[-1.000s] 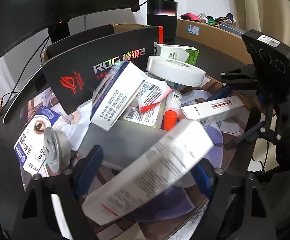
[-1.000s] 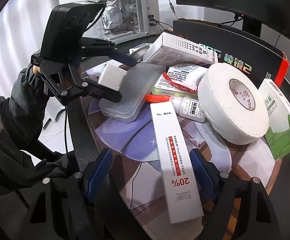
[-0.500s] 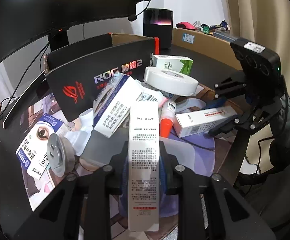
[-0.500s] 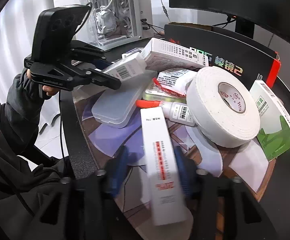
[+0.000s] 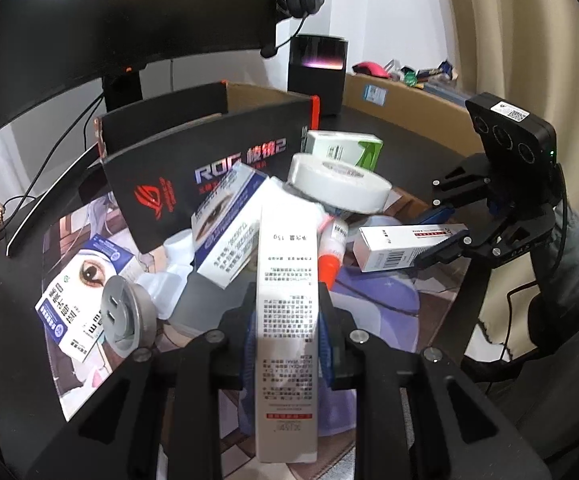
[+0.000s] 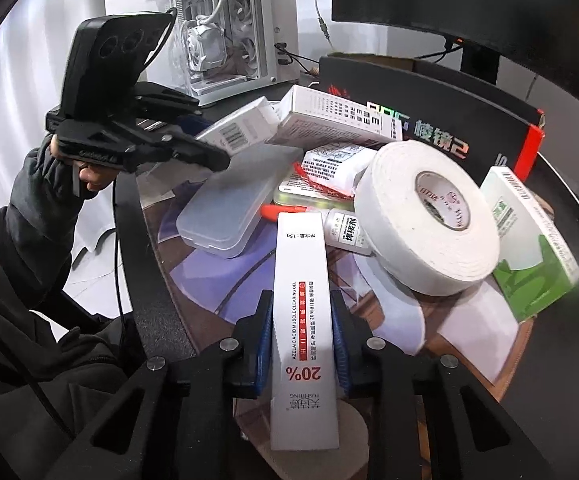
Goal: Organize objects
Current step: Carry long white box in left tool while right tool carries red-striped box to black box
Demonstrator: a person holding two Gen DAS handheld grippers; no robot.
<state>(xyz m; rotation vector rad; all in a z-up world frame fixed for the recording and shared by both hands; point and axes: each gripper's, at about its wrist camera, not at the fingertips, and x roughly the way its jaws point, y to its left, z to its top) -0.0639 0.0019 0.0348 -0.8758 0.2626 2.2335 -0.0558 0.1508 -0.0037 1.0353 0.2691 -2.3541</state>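
Note:
My left gripper (image 5: 287, 320) is shut on a long white box with fine print (image 5: 287, 264), which runs straight out between its blue pads (image 5: 249, 344). It hangs over the near edge of a heap of small packages on a printed mat (image 5: 373, 300). In the right wrist view the same left gripper (image 6: 209, 148) shows at upper left with that box (image 6: 241, 128). My right gripper (image 6: 301, 336) has its jaws closing on a white gel box marked 20% (image 6: 301, 264), and the pads press its sides. That gripper (image 5: 429, 254) and box (image 5: 405, 246) also show at the right of the left wrist view.
The heap holds a white tape roll (image 6: 429, 216), a green-and-white box (image 6: 529, 240), a clear plastic case (image 6: 233, 204), an orange-capped glue bottle (image 5: 331, 252), eye-drop boxes (image 5: 225, 224) and a grey disc (image 5: 125, 320). A black ROG carton (image 5: 209, 152) stands behind, below a monitor.
Both grippers went from open to shut, each on its long white box. The left box turned from slanting across the jaws to lying straight along them.

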